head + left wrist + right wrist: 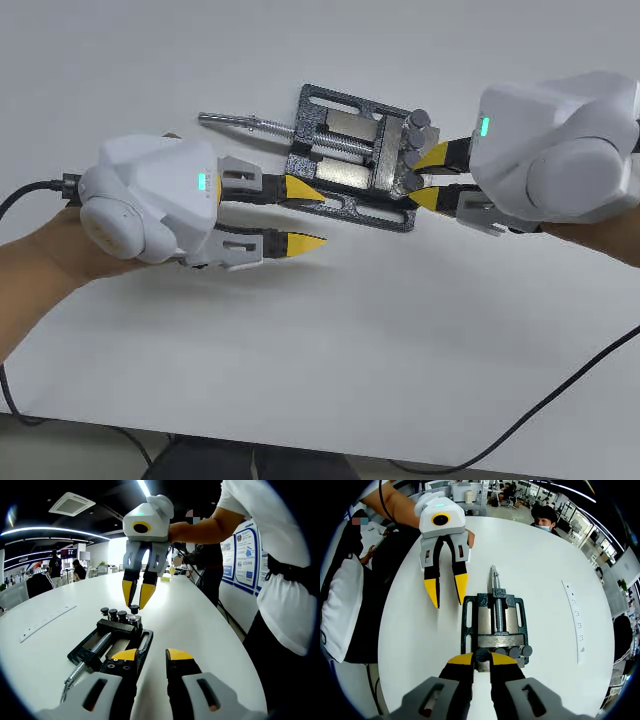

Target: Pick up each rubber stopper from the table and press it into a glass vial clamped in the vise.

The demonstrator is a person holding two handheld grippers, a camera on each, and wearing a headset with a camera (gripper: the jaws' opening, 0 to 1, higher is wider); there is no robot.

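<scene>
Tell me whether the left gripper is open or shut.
Open. The left gripper holds nothing; its yellow-tipped jaws stand apart beside the vise, bare table between them.

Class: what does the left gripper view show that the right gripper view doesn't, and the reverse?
Left gripper view: the vials side-on, standing above the vise, right gripper at the end one. Right gripper view: the vise from above, stopper tops in a row, left gripper open beside it. Both: vise, vials, white table, ruler.
</scene>
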